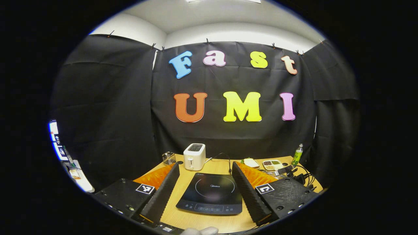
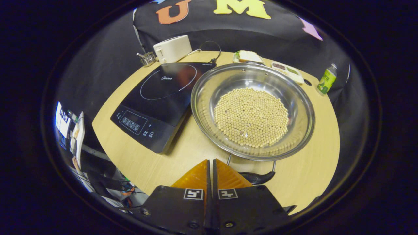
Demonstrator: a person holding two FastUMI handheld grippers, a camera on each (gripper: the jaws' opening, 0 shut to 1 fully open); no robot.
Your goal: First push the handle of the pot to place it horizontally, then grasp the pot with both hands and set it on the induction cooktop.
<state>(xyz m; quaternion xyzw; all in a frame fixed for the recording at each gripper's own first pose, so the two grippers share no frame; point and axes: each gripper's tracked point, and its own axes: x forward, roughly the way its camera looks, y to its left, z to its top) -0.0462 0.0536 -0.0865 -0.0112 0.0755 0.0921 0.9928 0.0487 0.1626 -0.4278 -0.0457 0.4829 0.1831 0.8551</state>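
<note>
Your right gripper (image 2: 210,163) is closed at the handle (image 2: 258,178), left gripper (image 1: 205,176) open over the cooktop (image 2: 160,101); pot (image 2: 253,111) on the bench (image 2: 303,176) beside it, so a hard push likely spills beans (image 2: 251,117).

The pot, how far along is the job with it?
Early. The pot, full of beans, sits on the table beside the cooktop, not on it. In hand: the right gripper, fingers together, sits at the pot's handle, seemingly for the push. The left gripper is open over the cooktop. Left: the two-handed grasp and setting the pot on the cooktop.
</note>
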